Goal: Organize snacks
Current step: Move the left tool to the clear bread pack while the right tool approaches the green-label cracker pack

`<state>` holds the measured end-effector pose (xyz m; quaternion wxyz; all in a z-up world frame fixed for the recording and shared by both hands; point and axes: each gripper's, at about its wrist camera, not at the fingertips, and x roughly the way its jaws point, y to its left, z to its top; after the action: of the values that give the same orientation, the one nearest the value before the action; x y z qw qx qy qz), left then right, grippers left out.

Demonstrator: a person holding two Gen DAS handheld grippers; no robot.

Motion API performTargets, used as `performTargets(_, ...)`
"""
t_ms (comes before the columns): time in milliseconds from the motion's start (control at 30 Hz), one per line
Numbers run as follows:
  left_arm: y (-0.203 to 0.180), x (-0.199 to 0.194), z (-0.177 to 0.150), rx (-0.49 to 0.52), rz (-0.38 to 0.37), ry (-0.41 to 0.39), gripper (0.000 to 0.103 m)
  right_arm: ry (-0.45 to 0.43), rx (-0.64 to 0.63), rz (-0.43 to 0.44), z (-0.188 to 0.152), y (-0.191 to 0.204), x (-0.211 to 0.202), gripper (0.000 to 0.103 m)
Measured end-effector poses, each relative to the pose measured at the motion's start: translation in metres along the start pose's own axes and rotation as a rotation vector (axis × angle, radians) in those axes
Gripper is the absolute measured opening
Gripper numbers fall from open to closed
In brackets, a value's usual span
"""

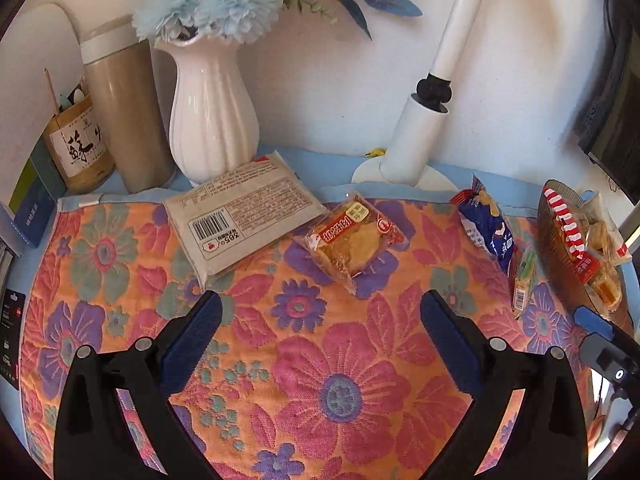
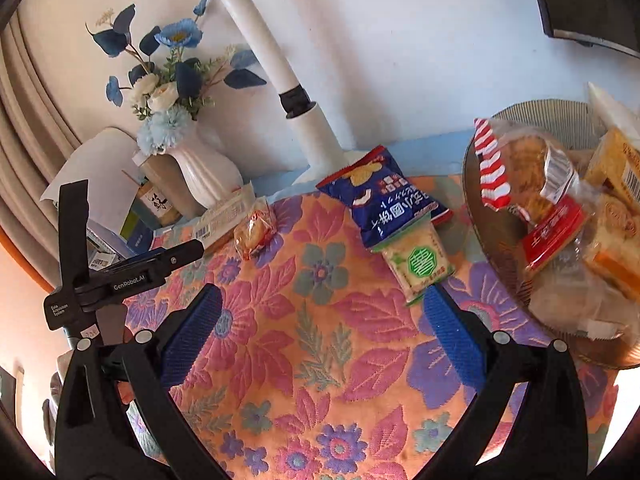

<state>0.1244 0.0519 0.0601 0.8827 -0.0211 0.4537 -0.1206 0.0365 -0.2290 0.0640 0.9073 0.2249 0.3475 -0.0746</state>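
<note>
Four loose snacks lie on the floral tablecloth [image 1: 320, 360] near the table's back edge. The flat beige packet [image 1: 240, 216], barcode side up, lies with its long axis diagonal, its far corner just beside the white ribbed vase [image 1: 212, 120]. To its right, the clear-wrapped pastry [image 1: 352, 240] also lies diagonally, one corner overlapping the beige packet's edge. Nearer the right edge, the blue chip bag [image 2: 384, 196] runs from the back edge toward the front, its near end resting on the green-and-white cracker pack [image 2: 416, 260], which continues the same line.

At the table's right edge a brown ribbed basket [image 2: 492, 240] holds several wrapped pastries and cakes, among them a red-and-white striped bag [image 2: 520, 176].

The left gripper [image 1: 320, 320] hovers over bare cloth before the pastry, jaws wide and empty. The right gripper [image 2: 322, 316] hangs just short of the cracker pack, jaws wide, gripping nothing.
</note>
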Motion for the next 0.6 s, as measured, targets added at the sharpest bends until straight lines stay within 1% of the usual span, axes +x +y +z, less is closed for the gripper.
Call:
performTargets(67, 0.003, 0.012, -0.008, 0.005, -0.021, 0.025, 0.098, 0.013, -0.002, -0.036, -0.009, 0.0, 0.014, 0.1)
performTargets(167, 0.001, 0.028, -0.015, 0.03, -0.033, 0.044, 0.098, 0.023, -0.01, -0.098, -0.018, -0.004, 0.029, 0.1)
performTargets(233, -0.001, 0.04, -0.016, 0.03, -0.054, 0.055, 0.098, 0.007, 0.01, -0.146, -0.019, -0.012, 0.035, 0.1)
performTargets(267, 0.0, 0.046, -0.014, 0.017, -0.068, 0.055, 0.098, -0.008, 0.04, -0.159, -0.019, -0.02, 0.036, 0.1)
performTargets(367, 0.002, 0.062, -0.003, -0.029, -0.111, 0.058, 0.098, -0.057, 0.179, -0.143, -0.011, -0.043, 0.039, 0.1)
performTargets(433, 0.003, 0.071, 0.006, -0.059, -0.128, 0.051, 0.098, -0.065, 0.293, -0.095, -0.006, -0.06, 0.045, 0.1)
performTargets(467, 0.004, 0.073, 0.009, -0.07, -0.128, 0.042, 0.098, -0.095, 0.328, -0.082, -0.004, -0.064, 0.044, 0.1)
performTargets(533, 0.002, 0.079, 0.016, -0.082, -0.15, 0.025, 0.098, -0.131, 0.362, -0.076, 0.0, -0.07, 0.048, 0.1)
performTargets(600, 0.001, 0.083, 0.02, -0.096, -0.152, 0.017, 0.098, -0.164, 0.346, -0.096, 0.003, -0.068, 0.052, 0.1)
